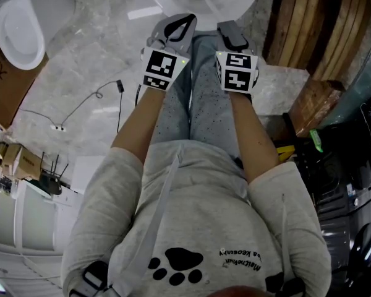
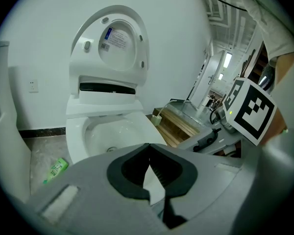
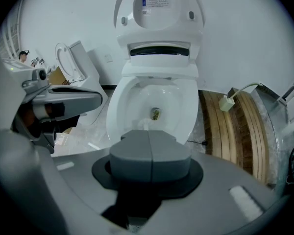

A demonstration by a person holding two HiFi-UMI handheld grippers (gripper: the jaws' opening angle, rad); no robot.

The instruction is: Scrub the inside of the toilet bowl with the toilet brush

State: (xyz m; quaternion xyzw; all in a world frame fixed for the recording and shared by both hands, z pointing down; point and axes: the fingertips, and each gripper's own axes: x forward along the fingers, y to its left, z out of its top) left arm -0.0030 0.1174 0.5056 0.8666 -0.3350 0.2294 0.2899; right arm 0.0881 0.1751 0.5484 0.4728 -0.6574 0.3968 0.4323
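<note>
A white toilet (image 3: 154, 102) stands against the wall with its lid (image 3: 159, 6) raised; the bowl (image 2: 112, 131) is uncovered and a small brownish spot (image 3: 156, 113) sits at the drain. No toilet brush shows in any view. Both grippers are held side by side in front of the toilet, above the person's legs. My left gripper (image 1: 176, 25) (image 2: 148, 148) has its tips touching, with nothing in it. My right gripper (image 1: 230, 33) (image 3: 149, 136) is shut, jaws flat together, empty. Its marker cube (image 2: 250, 109) shows at the right of the left gripper view.
A second toilet (image 1: 18, 23) stands to the left beside a cardboard box (image 1: 0, 73). Wooden boards (image 3: 240, 126) lean right of the toilet. A green bottle (image 2: 56, 169) lies on the floor at its left. Cables (image 1: 93, 101) run across the marble floor.
</note>
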